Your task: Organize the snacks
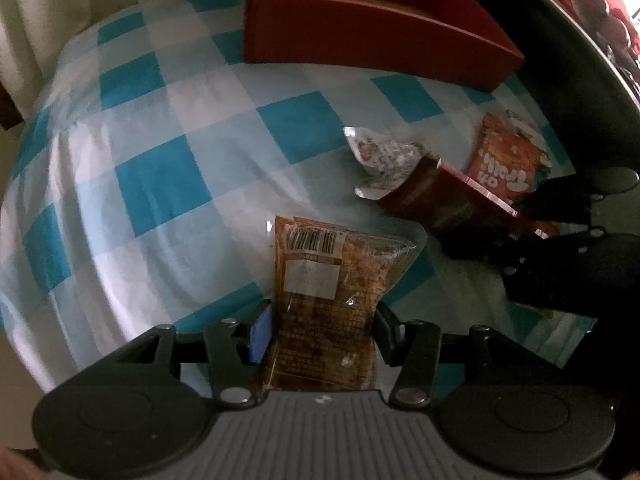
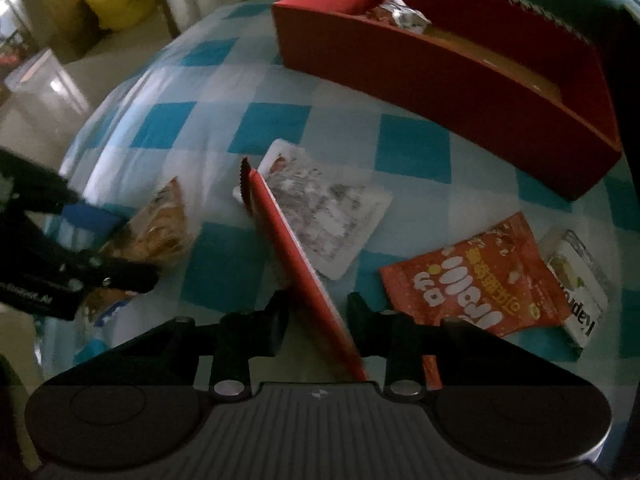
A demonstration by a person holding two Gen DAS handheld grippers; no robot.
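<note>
Mid-pickup, looks like; left gripper [image 1: 322,330] clamped on the brown pack [image 1: 332,280], right gripper [image 2: 318,318] pinching a red packet [image 2: 298,248] edge-on; next up probably carrying both over to the red box [image 2: 460,76] and dropping in past its wall; checked blue cloth [image 1: 160,152], dim cluttered room behind.

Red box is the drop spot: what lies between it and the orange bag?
Only bare checked cloth between red box and orange bag, right wrist view.
</note>
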